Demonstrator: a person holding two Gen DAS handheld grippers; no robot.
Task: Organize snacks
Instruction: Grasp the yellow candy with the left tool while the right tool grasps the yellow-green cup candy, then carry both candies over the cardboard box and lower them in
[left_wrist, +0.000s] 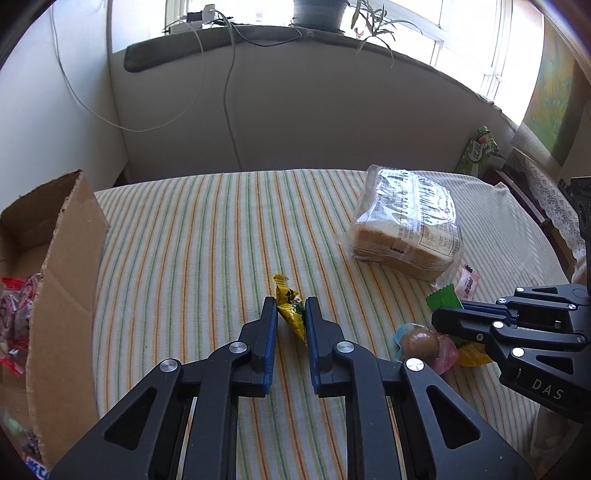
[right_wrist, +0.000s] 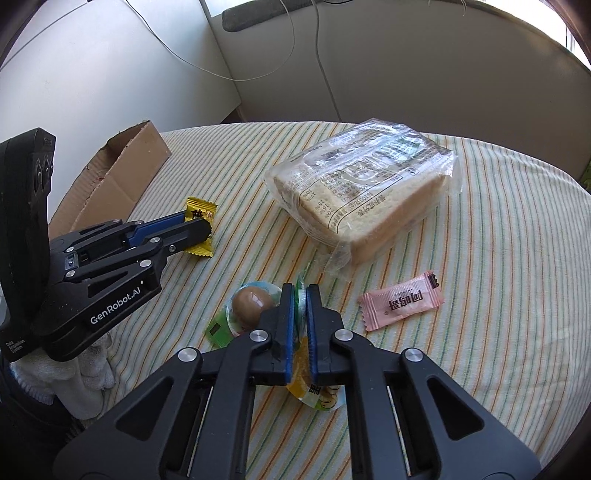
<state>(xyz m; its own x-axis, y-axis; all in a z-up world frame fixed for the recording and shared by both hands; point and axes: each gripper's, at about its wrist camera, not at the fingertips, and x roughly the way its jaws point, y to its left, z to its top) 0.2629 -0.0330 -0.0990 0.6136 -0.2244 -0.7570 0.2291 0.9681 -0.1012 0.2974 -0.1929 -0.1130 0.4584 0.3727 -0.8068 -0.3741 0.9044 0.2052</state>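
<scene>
On the striped tablecloth (left_wrist: 207, 229) my left gripper (left_wrist: 291, 306) is shut on a small yellow candy (left_wrist: 291, 317); the right wrist view shows the same pinch on that yellow candy (right_wrist: 199, 229) by the left gripper (right_wrist: 201, 225). My right gripper (right_wrist: 301, 291) is shut on a green and yellow snack packet (right_wrist: 314, 395), whose lower end sticks out under the pads. Just left of it lies a packed brown egg (right_wrist: 251, 299). In the left wrist view the right gripper (left_wrist: 441, 317) sits at the right over the green packet end (left_wrist: 443, 299) and the egg (left_wrist: 421, 339).
A bagged loaf of sliced bread (right_wrist: 369, 192) lies behind the right gripper, a pink sachet (right_wrist: 402, 299) to its right. An open cardboard box (left_wrist: 70, 258) with several red-wrapped snacks (left_wrist: 14, 314) stands at the table's left edge. A white wall with hanging cables rises behind.
</scene>
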